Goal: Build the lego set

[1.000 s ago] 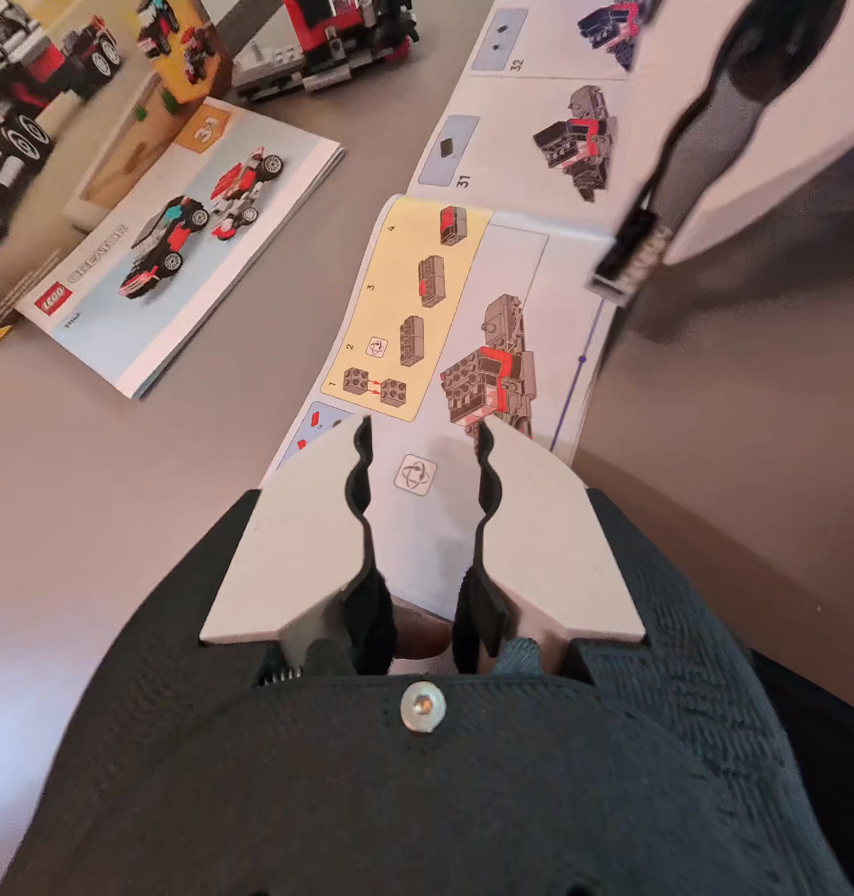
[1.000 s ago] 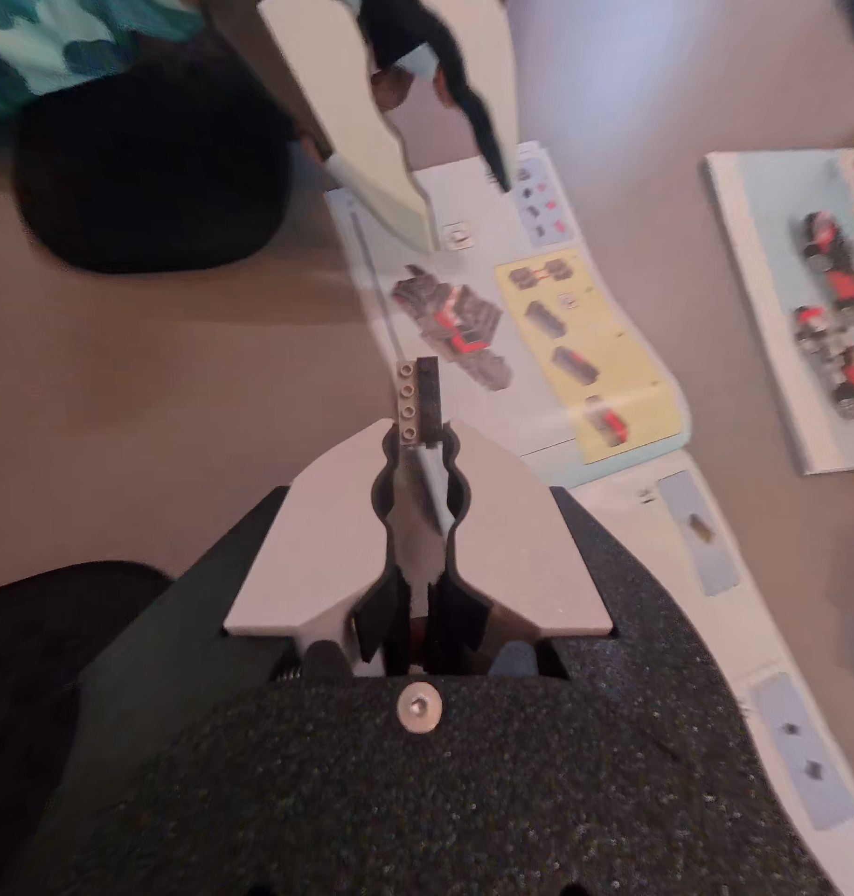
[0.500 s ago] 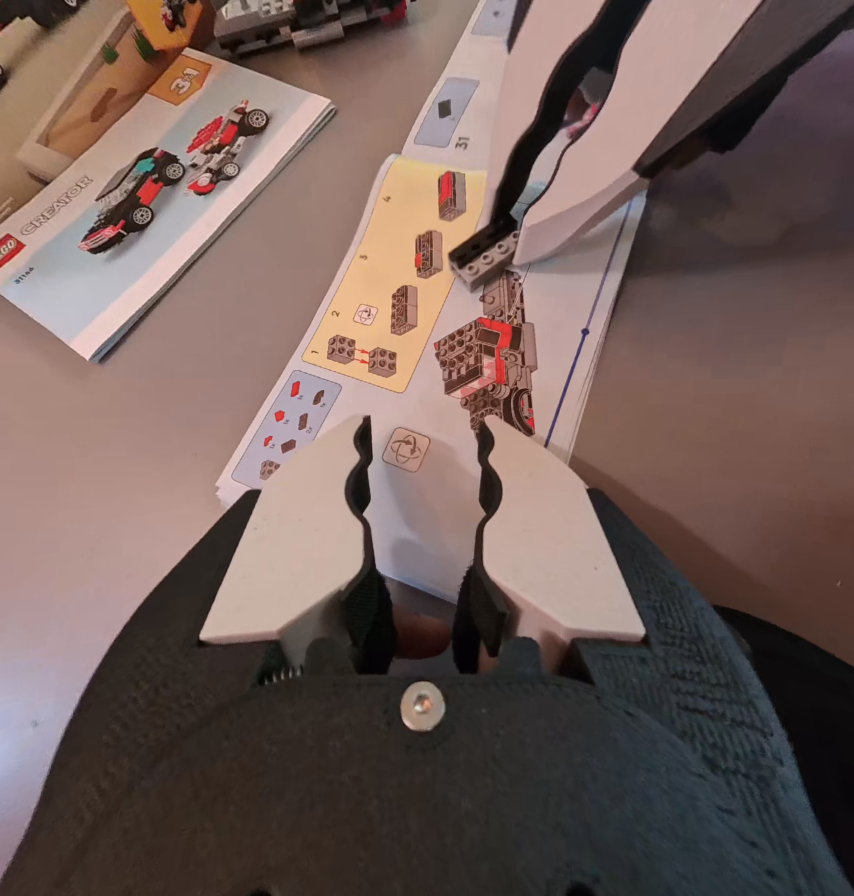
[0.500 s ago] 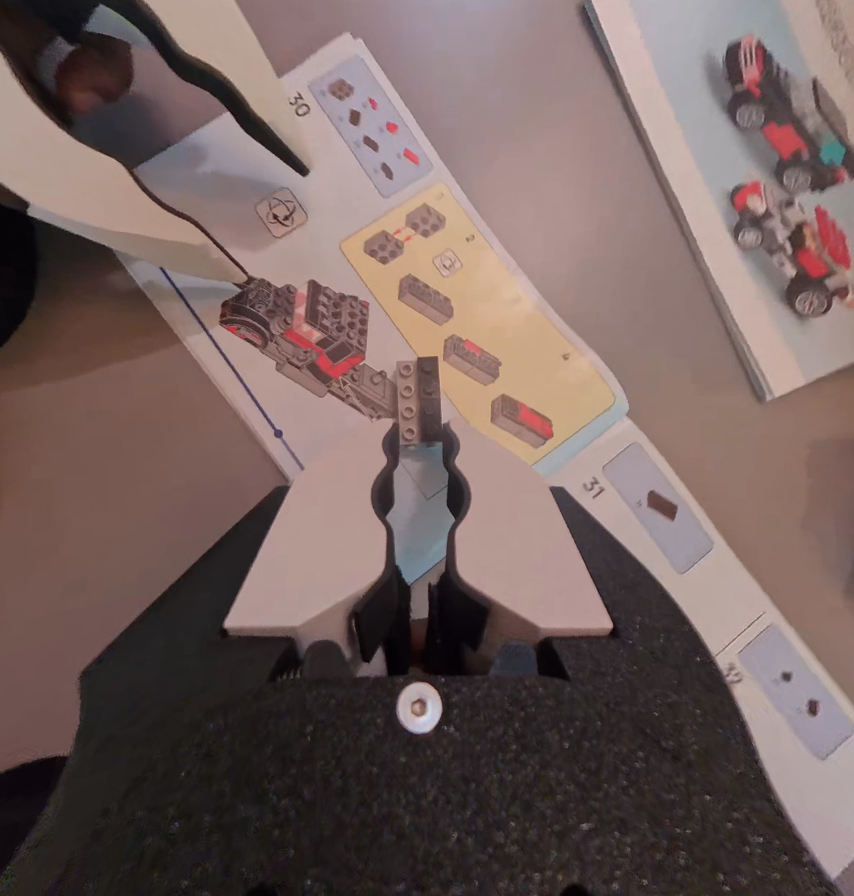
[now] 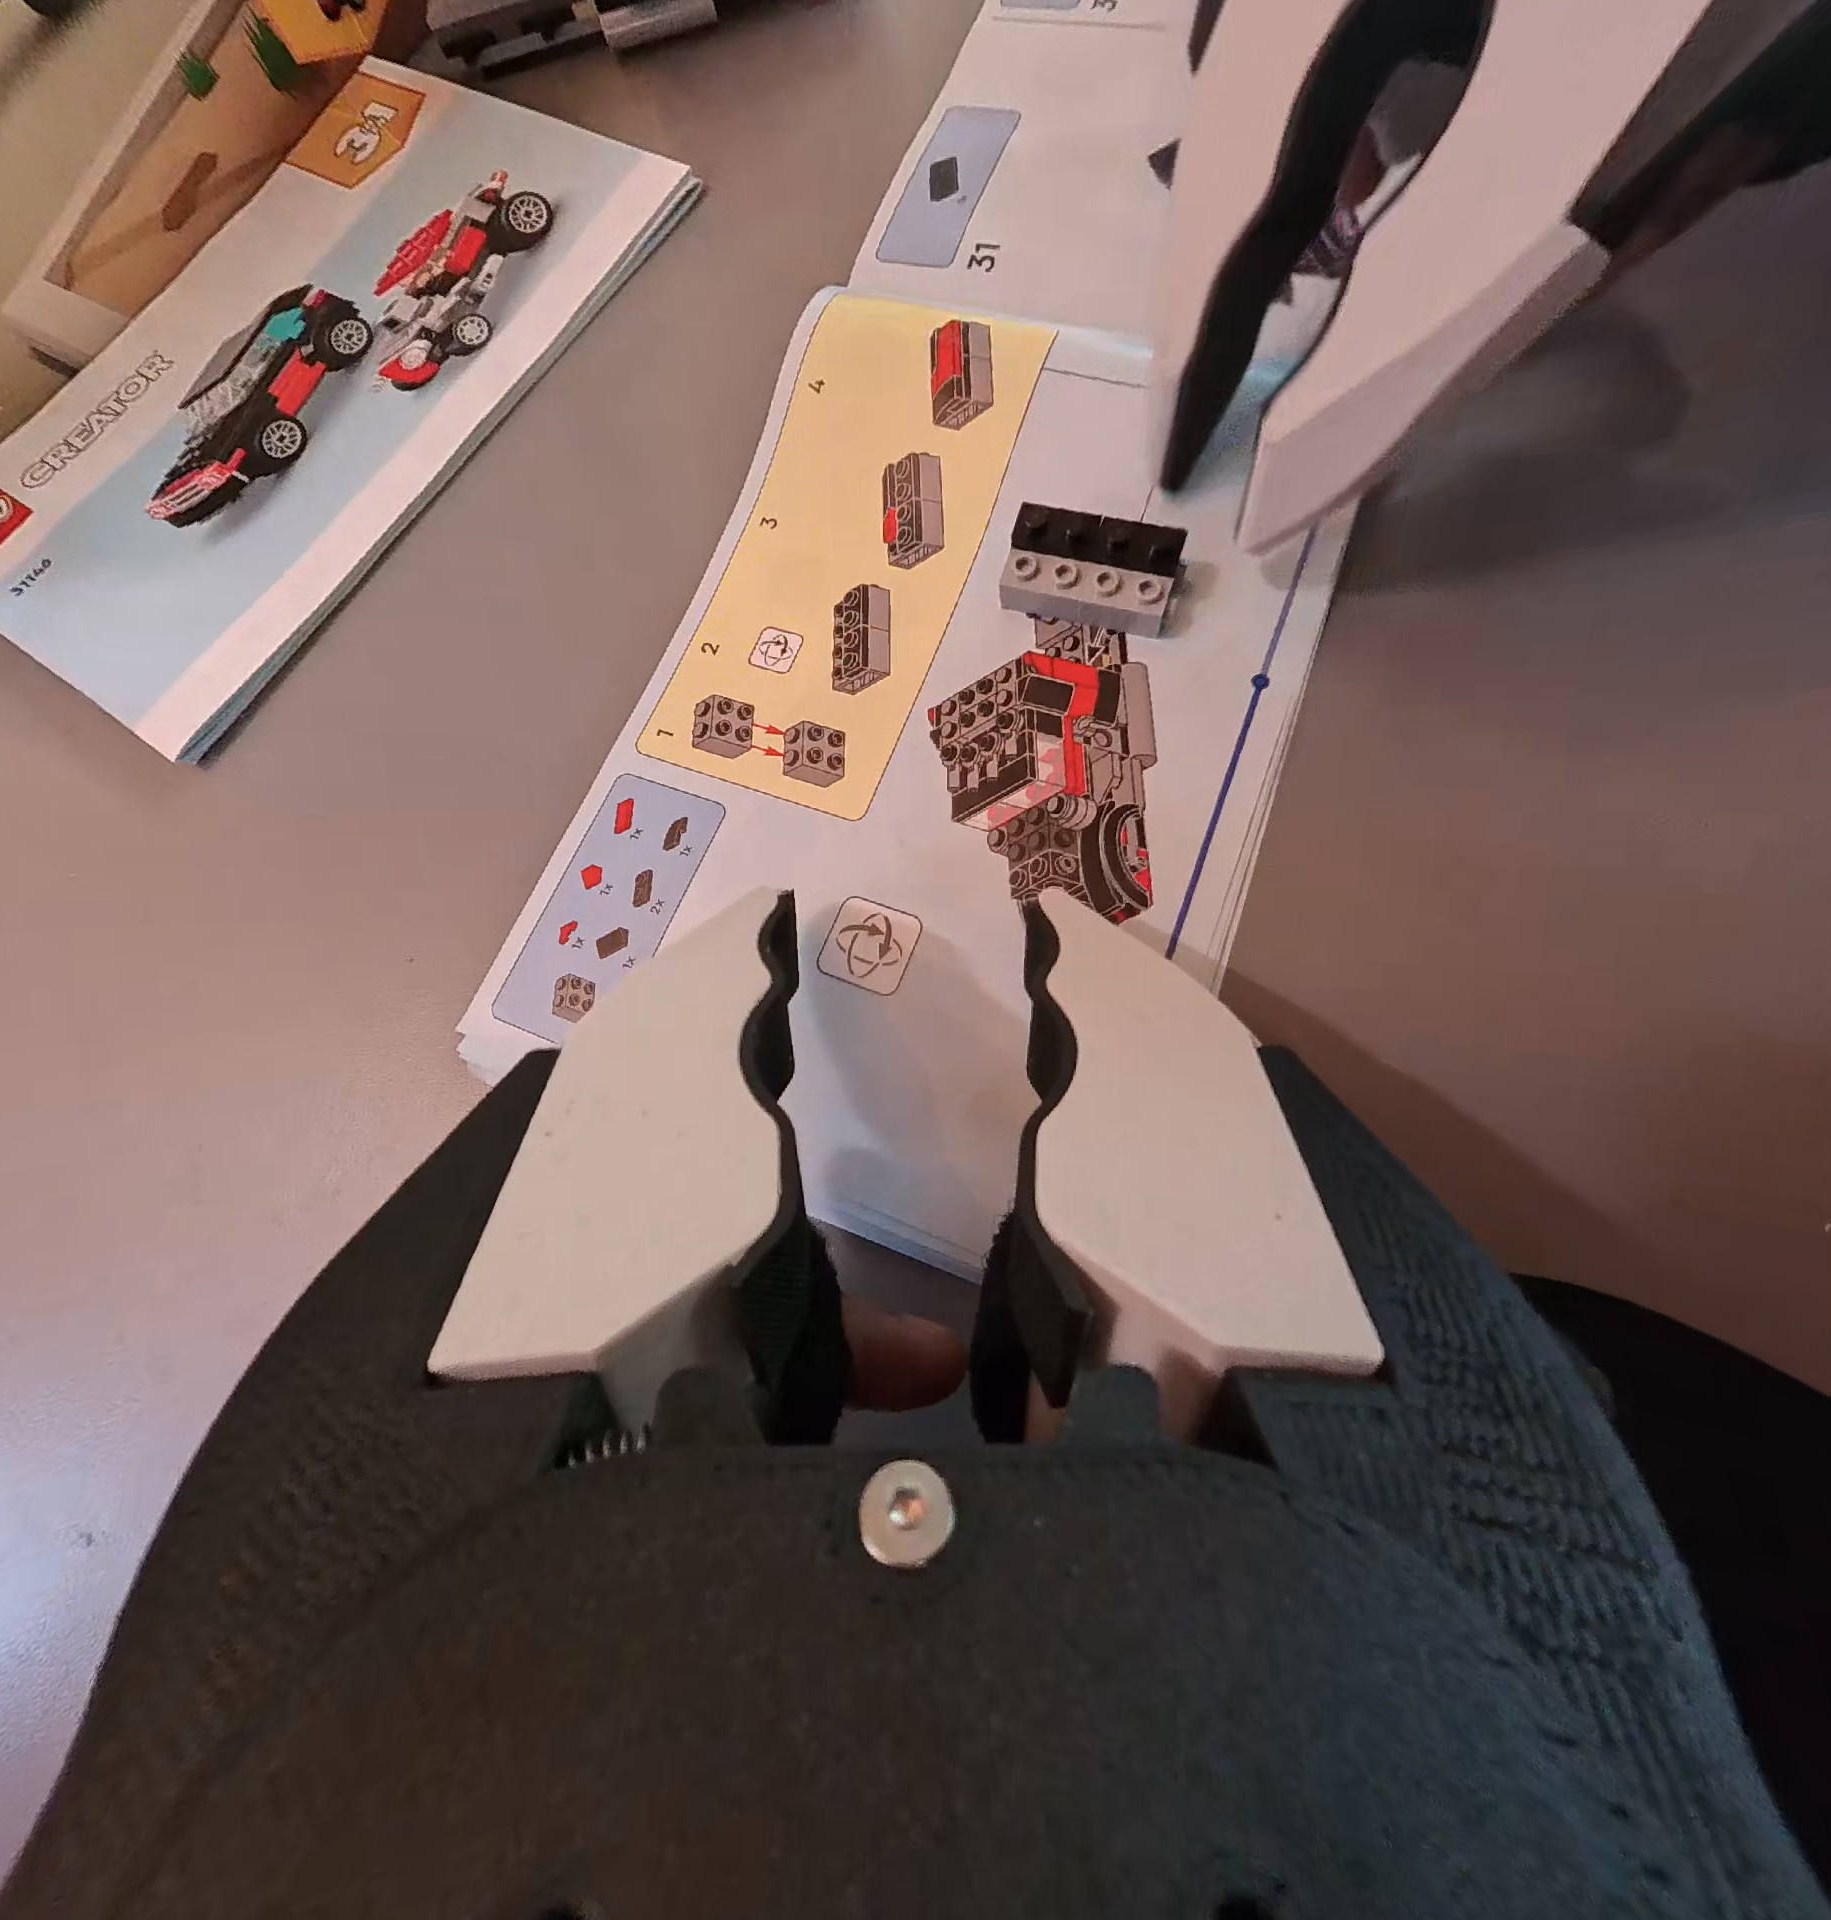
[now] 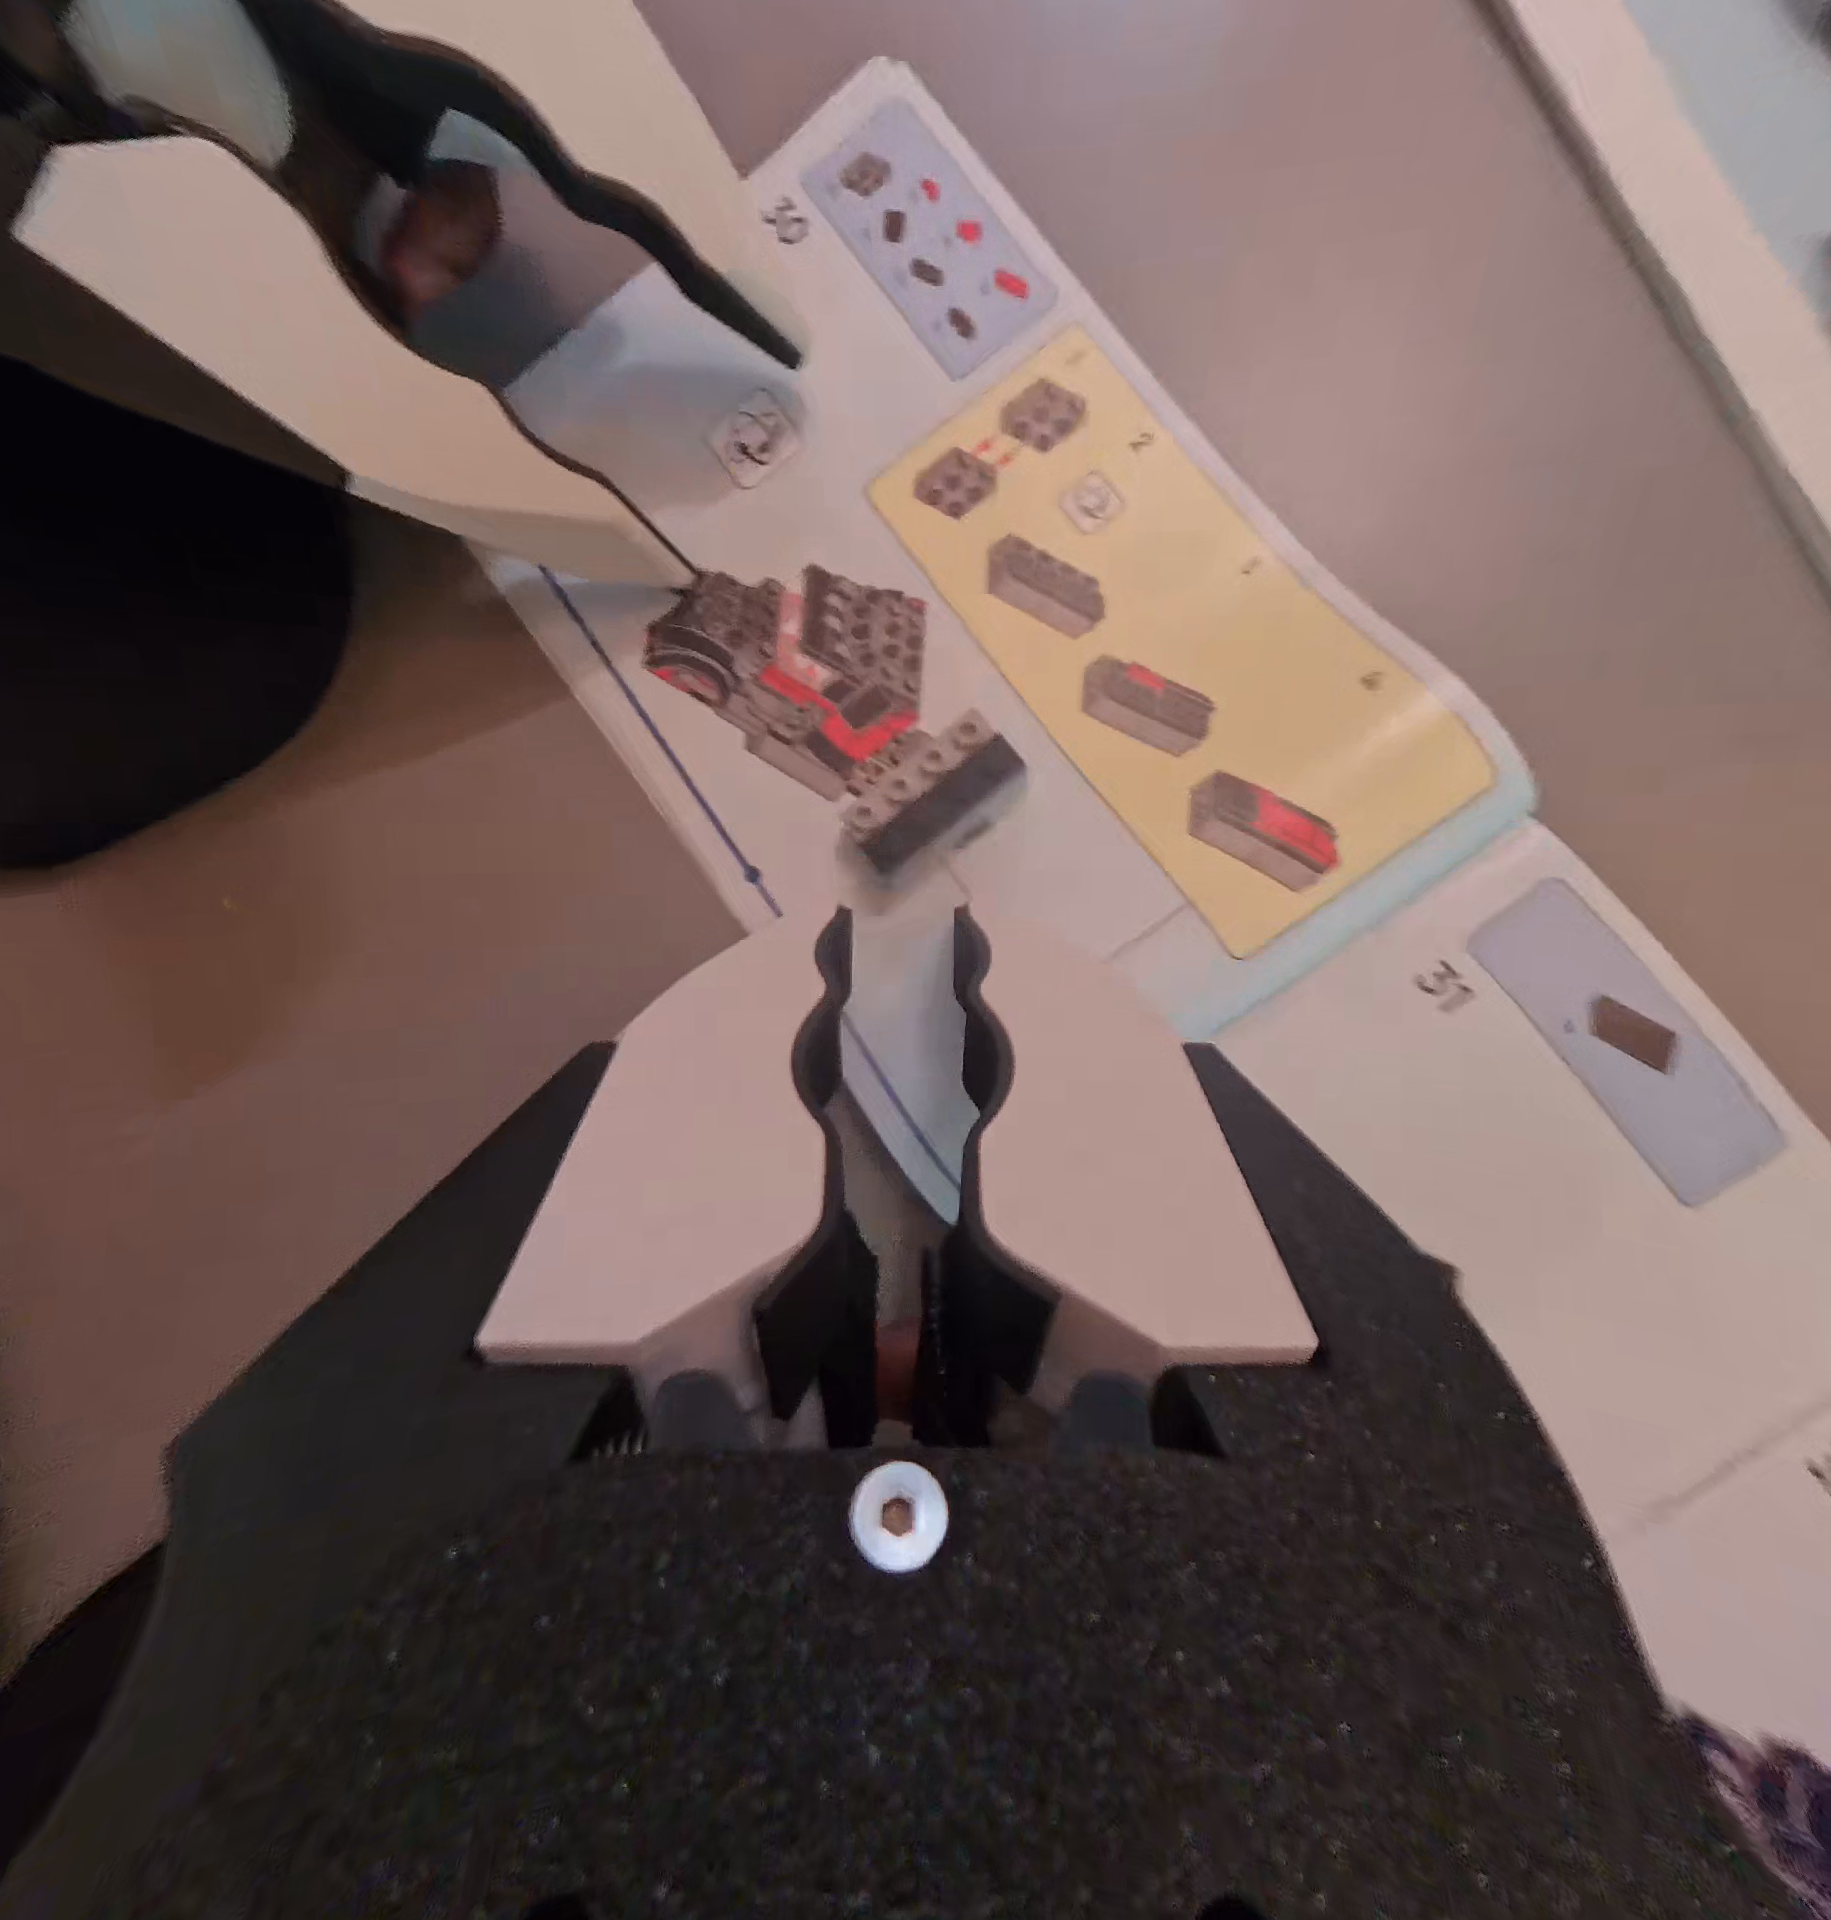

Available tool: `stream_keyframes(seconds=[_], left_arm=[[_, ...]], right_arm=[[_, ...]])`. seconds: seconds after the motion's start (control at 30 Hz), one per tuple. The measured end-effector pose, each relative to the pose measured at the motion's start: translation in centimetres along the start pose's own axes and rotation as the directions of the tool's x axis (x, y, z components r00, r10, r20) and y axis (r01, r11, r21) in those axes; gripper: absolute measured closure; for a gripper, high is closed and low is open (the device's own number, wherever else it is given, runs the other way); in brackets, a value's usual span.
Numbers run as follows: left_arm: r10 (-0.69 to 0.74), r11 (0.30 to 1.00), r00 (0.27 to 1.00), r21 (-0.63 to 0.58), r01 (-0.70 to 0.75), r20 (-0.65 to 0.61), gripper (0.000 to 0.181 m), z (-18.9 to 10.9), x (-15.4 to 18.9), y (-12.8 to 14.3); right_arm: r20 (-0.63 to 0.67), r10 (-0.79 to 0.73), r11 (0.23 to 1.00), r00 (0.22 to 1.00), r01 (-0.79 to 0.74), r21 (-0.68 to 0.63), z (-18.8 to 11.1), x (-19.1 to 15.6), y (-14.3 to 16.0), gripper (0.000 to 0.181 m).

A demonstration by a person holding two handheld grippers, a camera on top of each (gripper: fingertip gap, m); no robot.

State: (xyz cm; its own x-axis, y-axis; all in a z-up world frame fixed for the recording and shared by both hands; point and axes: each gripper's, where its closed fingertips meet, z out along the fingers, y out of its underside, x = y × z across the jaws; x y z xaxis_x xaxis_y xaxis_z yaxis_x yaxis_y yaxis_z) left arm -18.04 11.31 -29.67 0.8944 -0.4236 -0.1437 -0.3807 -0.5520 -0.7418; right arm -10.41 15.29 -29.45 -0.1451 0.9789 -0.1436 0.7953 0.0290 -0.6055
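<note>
A small assembly of a black brick on a grey brick point(image 5: 1093, 571) lies loose on the open instruction booklet point(image 5: 921, 1101), just above the printed model picture. My right gripper point(image 5: 1217, 509) hovers just beyond it, fingers slightly apart and empty. In the right wrist view the assembly point(image 6: 937, 805) is blurred, lying on the booklet point(image 6: 1306, 1143) just ahead of my right gripper point(image 6: 900, 920). My left gripper point(image 5: 906, 914) is open and empty, low over the booklet's near end; it also shows in the right wrist view point(image 6: 734, 468).
A closed booklet with cars on its cover point(image 5: 319, 384) lies left on the grey table point(image 5: 215, 1039). A cardboard box point(image 5: 163, 177) and a partly built model point(image 5: 568, 26) sit at the far left edge. A dark round thing point(image 6: 111, 623) lies beside the booklet. The left gripper's tips are roughly 9 centimeters from the right gripper's. The partly built model point(image 5: 568, 26) is about 25 centimeters from my right fingertips.
My right gripper came in over the booklet holding the black and grey assembly, then let it go. The assembly now lies on the page. My left gripper drew back slightly, staying open.
</note>
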Motion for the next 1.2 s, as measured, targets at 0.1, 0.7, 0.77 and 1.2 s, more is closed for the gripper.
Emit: stream_keyframes(seconds=[0.1, 0.7, 0.77, 1.2], left_arm=[[0.001, 1.0, 1.0, -0.002, -0.001, 0.001, 0.139, 0.0, 0.0, 0.0], [0.011, 1.0, 1.0, -0.001, -0.011, -0.01, 0.139, 0.0, 0.2, 0.1], [0.009, 1.0, 1.0, -0.001, -0.009, -0.012, 0.139, 0.0, 0.2, 0.1], [0.011, 1.0, 1.0, -0.001, -0.011, -0.013, 0.139, 0.0, 0.2, 0.1]], right_arm=[[0.131, -0.065, 0.998, 0.989, 0.064, 0.011, 0.7, -2.9, -0.3, 0.163], [0.165, -0.512, 0.852, 0.843, 0.475, 0.222, 1.2, 0.1, -2.1, 0.145], [0.142, -0.5, 0.859, 0.854, 0.468, 0.208, 1.3, 0.4, -2.0, 0.148], [-0.05, -0.116, 0.993, 0.992, 0.117, 0.012, -0.1, -1.1, -1.6, 0.133]])
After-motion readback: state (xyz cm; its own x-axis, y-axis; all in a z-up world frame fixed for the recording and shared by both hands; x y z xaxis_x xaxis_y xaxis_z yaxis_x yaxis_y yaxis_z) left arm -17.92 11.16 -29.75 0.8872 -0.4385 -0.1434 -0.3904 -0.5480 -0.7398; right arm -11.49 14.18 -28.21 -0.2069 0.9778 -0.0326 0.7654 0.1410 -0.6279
